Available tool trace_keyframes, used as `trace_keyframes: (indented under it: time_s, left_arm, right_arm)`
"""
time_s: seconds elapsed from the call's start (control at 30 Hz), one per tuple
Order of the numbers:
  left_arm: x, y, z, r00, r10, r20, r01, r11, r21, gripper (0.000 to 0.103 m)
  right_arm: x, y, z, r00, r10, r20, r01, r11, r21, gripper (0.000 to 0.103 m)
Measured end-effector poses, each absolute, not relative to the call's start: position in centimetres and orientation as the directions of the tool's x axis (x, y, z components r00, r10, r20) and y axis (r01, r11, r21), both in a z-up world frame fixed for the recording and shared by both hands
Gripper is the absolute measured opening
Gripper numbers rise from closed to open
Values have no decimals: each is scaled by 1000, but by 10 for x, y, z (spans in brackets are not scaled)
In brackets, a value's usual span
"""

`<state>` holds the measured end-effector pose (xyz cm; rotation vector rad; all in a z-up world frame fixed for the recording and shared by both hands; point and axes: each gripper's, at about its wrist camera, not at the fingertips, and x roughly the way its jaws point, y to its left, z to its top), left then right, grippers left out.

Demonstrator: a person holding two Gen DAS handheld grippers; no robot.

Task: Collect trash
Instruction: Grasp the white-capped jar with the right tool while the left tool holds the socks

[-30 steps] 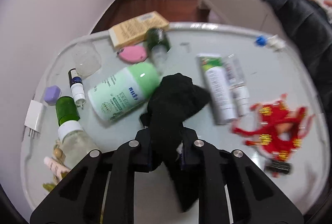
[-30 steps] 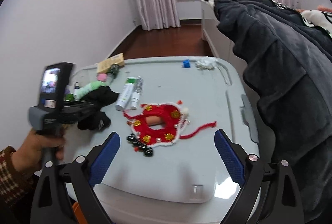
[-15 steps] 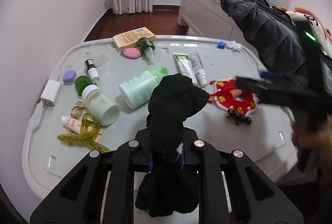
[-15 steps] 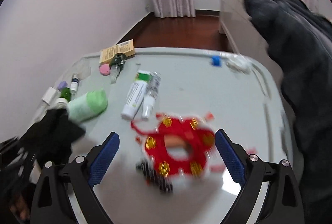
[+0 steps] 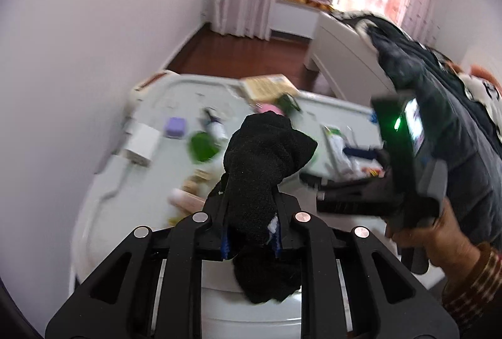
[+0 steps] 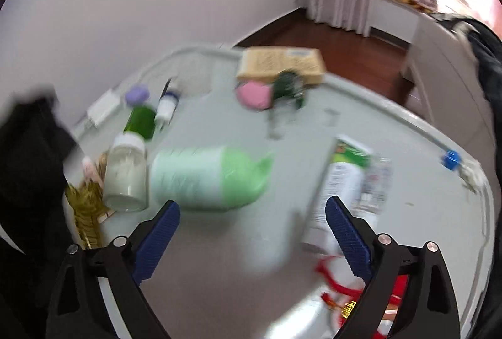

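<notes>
The desk (image 6: 392, 106), a pale grey surface with a raised rim, carries a crowd of toiletries, and both views are smeared with motion blur. Largest among them is the mint-green bottle (image 6: 210, 179), lying on its side with its long axis running left to right in the right wrist view, its darker green cap end pointing right. The right hand-held gripper (image 6: 252, 240) hangs above the desk just short of that bottle with its blue pads spread wide and nothing between them.

The black sock (image 5: 263, 163) is off the desk, pinched in the left hand-held gripper (image 5: 251, 240), whose jaws are narrowed onto its middle. Its long axis runs along the fingers: the bunched end stands up and forward, the other end droops below the jaws.

Carrying it off well likely means keeping the pinch firm and the drooping end clear of the small bottles.
</notes>
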<state>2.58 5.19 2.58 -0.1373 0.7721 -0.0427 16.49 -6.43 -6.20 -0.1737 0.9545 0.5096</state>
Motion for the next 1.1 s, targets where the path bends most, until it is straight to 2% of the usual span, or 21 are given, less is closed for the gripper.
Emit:
trace_keyframes:
  time_s: [0.2,0.33,0.47,0.53,0.6,0.67,0.7,0.77,0.8,0.87,0.97,1.1]
  left_arm:
    - [17,74,27,722,-72,-688,-43,988,-148,19]
    - [11,85,30,731,-77,-678,-49,985,-165,19]
    - [7,95,35,746,-57,-663,-63,986,-156,19]
    - [4,100,36,748,-55,-661,-69,985,-159,19]
    - [2,105,36,746,-53,-664,-77,983,-164,19]
    - [0,109,36,745,-49,-665,-81,983,-163,19]
    - [0,111,35,745,-46,-665,-86,983,-164,19]
    - [-2,116,35,743,-43,-668,-93,982,-167,19]
    - [-3,119,34,742,-44,-669,-97,980,-171,19]
    - [-5,122,34,740,-46,-671,-98,980,-175,19]
    - [-7,125,35,743,-45,-668,-101,979,-177,19]
    - [-9,128,38,747,-50,-662,-98,978,-185,19]
  right_arm:
    - [175,-52,-64,401,424,-812,-419,873,249,95]
    - [176,-41,-65,386,426,-818,-364,885,290,95]
    - [178,-26,-56,346,524,-778,-346,842,413,95]
    - [175,-8,-50,352,517,-781,-404,836,372,95]
    - [171,17,-49,365,456,-812,-465,845,265,96]
    - [171,33,-55,348,432,-832,-485,842,234,94]
    - [173,39,-59,331,420,-845,-485,844,229,91]
    - [178,49,-71,300,370,-879,-479,856,197,76]
    - [180,52,-76,288,350,-891,-473,861,186,61]
    - [181,61,-77,308,297,-904,-482,868,121,59]
    - [179,69,-74,311,249,-917,-498,865,66,45]
    - [172,61,-66,334,241,-911,-484,873,54,44]
